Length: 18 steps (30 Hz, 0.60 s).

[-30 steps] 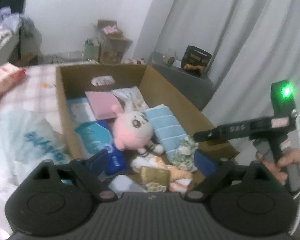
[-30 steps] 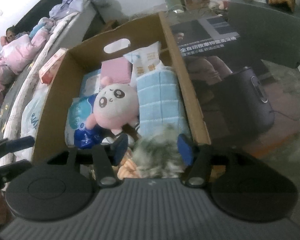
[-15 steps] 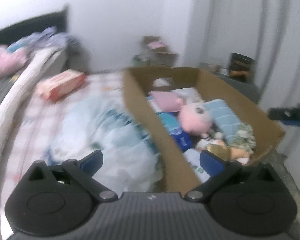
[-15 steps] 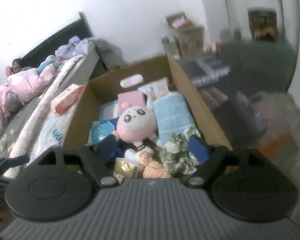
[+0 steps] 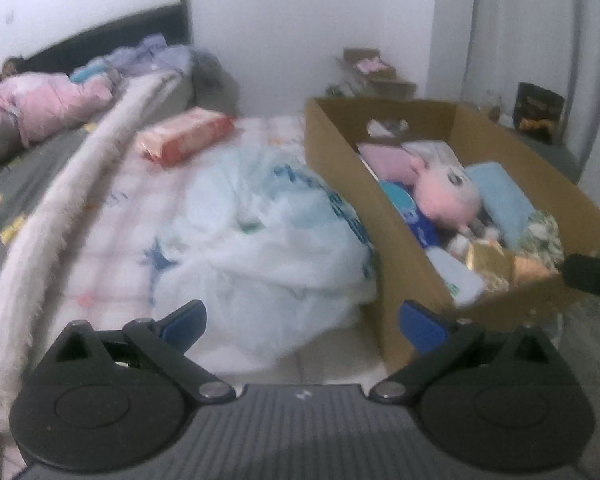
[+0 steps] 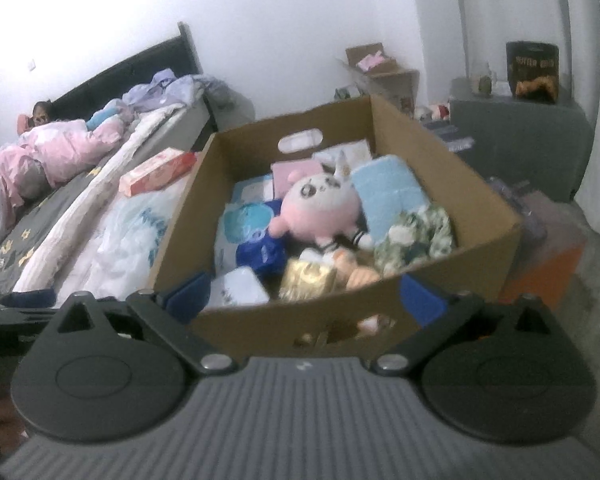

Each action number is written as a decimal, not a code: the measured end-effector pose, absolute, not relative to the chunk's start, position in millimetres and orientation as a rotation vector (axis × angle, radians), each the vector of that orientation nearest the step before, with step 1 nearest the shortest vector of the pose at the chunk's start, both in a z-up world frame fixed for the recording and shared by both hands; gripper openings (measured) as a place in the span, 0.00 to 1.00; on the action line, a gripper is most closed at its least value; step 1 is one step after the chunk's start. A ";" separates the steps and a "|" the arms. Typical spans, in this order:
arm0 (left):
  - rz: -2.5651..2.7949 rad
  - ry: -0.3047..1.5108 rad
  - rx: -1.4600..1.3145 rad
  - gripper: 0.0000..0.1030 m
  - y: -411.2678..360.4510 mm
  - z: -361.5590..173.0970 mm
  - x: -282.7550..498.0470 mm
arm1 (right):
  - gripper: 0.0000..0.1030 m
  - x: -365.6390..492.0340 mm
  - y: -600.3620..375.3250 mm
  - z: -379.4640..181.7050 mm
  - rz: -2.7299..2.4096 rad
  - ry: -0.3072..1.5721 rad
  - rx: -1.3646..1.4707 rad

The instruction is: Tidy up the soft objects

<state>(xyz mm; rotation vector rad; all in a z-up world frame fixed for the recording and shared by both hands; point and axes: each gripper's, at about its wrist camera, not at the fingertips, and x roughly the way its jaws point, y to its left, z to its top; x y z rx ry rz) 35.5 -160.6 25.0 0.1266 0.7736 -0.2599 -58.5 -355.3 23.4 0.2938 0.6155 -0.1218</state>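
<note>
On the bed [image 5: 112, 216], a cardboard box [image 6: 440, 184] (pink plush [image 6: 320, 208] inside); left claw [image 5: 302, 322] spread empty, right claw [image 6: 306, 298] opening, empty.

Pink plush toy [image 6: 320, 208], light blue towel [image 6: 388, 192], seemingly green-and-white floral cloth [image 6: 416, 240], brown cardboard box [image 6: 440, 168].

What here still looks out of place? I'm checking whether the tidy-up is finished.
The white plastic bag lies crumpled on the bed beside the cardboard box, and the orange-red pack sits loose farther back. Inside the box the pink plush toy and other soft things are heaped untidily.
</note>
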 end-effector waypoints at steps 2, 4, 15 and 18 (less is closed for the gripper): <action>-0.264 0.787 0.125 1.00 -164.4 23.6 30.9 | 0.99 -62.1 -351.7 23.1 -0.136 0.635 0.270; -0.261 0.787 0.130 1.00 -168.9 23.7 25.2 | 0.99 -66.7 -349.6 24.3 -0.150 0.652 0.242; -0.273 0.861 0.097 1.00 -185.9 23.5 15.1 | 0.99 -74.7 -346.2 22.8 -0.129 0.711 0.218; -0.270 0.860 0.091 1.00 -188.5 26.5 13.9 | 0.99 -67.5 -348.0 19.6 -0.122 0.726 0.220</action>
